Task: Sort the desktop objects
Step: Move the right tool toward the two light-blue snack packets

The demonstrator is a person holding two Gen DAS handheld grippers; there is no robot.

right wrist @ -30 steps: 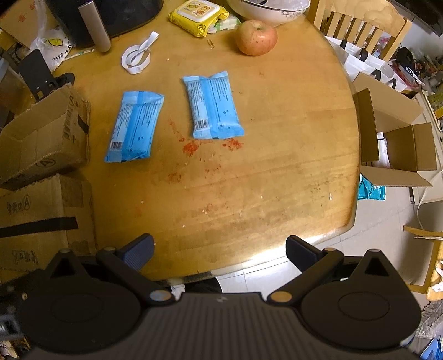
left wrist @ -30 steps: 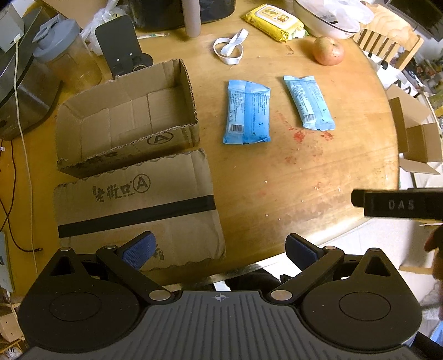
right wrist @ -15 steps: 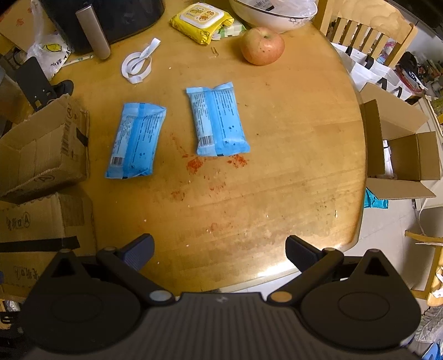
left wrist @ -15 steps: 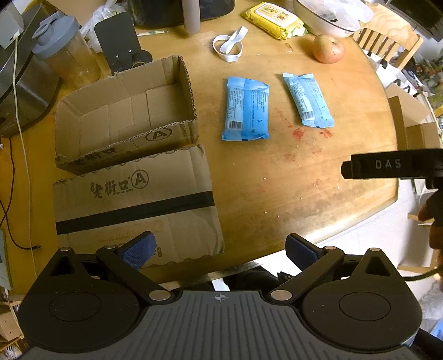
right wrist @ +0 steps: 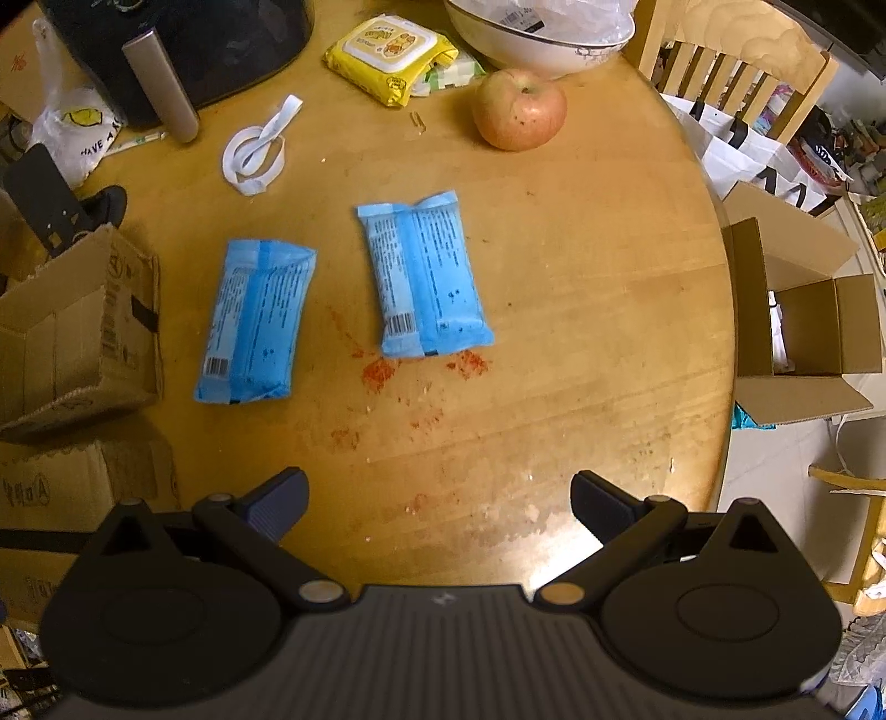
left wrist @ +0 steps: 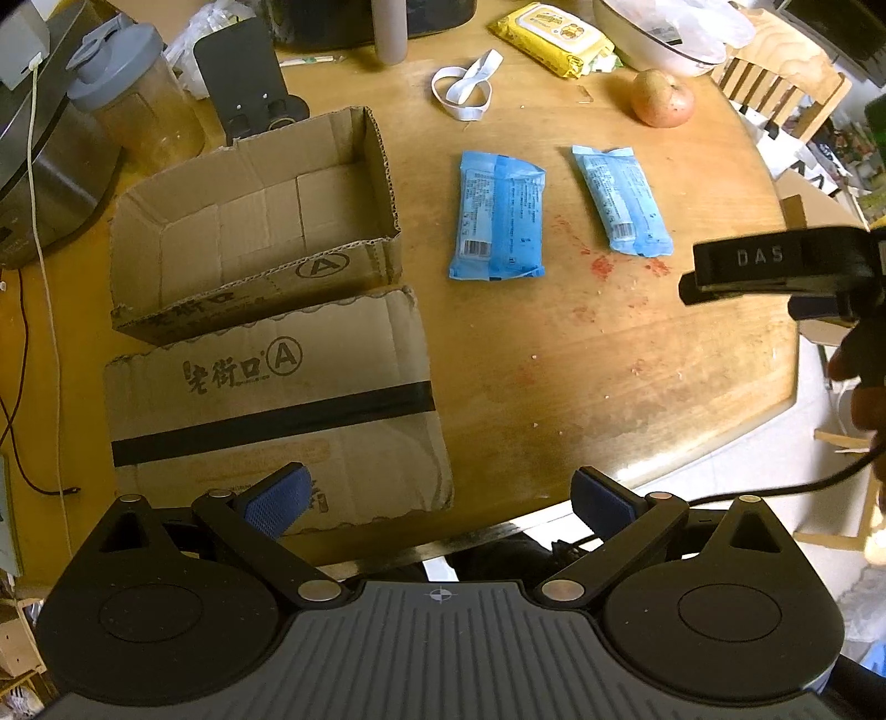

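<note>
Two blue packets lie flat on the round wooden table: the left packet [left wrist: 498, 219] [right wrist: 255, 321] and the right packet [left wrist: 623, 202] [right wrist: 423, 279]. An open cardboard box [left wrist: 249, 221] [right wrist: 72, 327] stands left of them, empty inside, its flap [left wrist: 271, 404] folded toward me. My left gripper [left wrist: 437, 498] is open and empty over the table's near edge. My right gripper [right wrist: 437, 498] is open and empty, hovering short of the right packet. Its body [left wrist: 775, 266] shows at the right of the left wrist view.
An apple [right wrist: 520, 108], a yellow wipes pack [right wrist: 390, 55], a white bowl [right wrist: 531, 33] and a white strap loop [right wrist: 257, 152] sit at the back. A lidded jar [left wrist: 133, 94] and black stand [left wrist: 243, 83] are behind the box. A small open carton [right wrist: 803, 327] stands off the table's right.
Both grippers have moved forward over the table toward the packets. The right gripper has advanced further into the left wrist view. Jaws stay open; nothing was grasped.
</note>
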